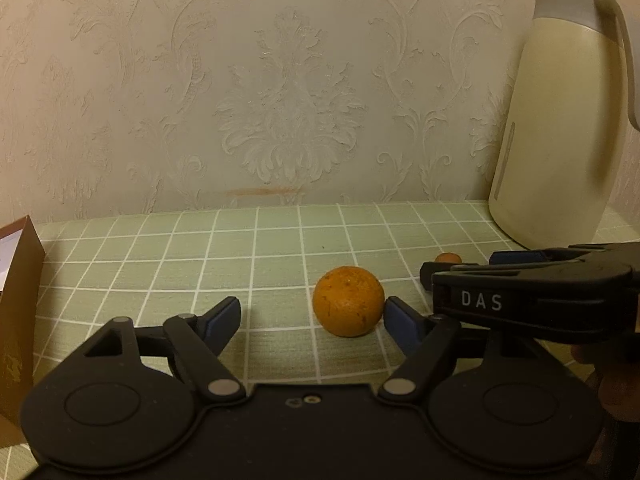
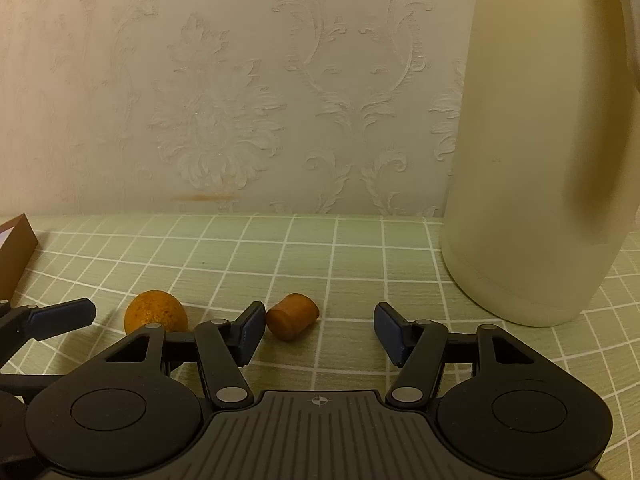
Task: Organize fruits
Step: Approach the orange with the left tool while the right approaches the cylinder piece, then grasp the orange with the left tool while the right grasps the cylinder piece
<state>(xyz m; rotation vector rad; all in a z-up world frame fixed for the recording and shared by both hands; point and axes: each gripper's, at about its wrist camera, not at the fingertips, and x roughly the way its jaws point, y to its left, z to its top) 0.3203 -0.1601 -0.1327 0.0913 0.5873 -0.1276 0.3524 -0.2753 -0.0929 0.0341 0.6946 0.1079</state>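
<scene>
Where my left hand-held gripper (image 1: 312, 314) reaches over the bench (image 1: 168, 256), its jaws stand wide, and the round orange fruit (image 1: 348, 301) sits on the cloth between the blue pads, nearer the right pad; I cannot tell whether that pad touches it. Being round, the fruit shows no long axis; its skin is speckled with dark spots. My right hand-held gripper (image 2: 320, 326) is likewise parted, gripping nothing. A small brown stubby fruit (image 2: 293, 317) lies on its side just beside the left pad, its long axis running across the right wrist view, the broader rounded end toward the right pad, which stands well apart from it. A green cloth with a white grid covers the bench. A cream jug (image 1: 560, 120) with a grey lid stands upright at the back right against pale embossed wallpaper (image 1: 280, 100), which bears an orange smear low down. A brown paper bag (image 1: 18, 312) stands at the left edge.
</scene>
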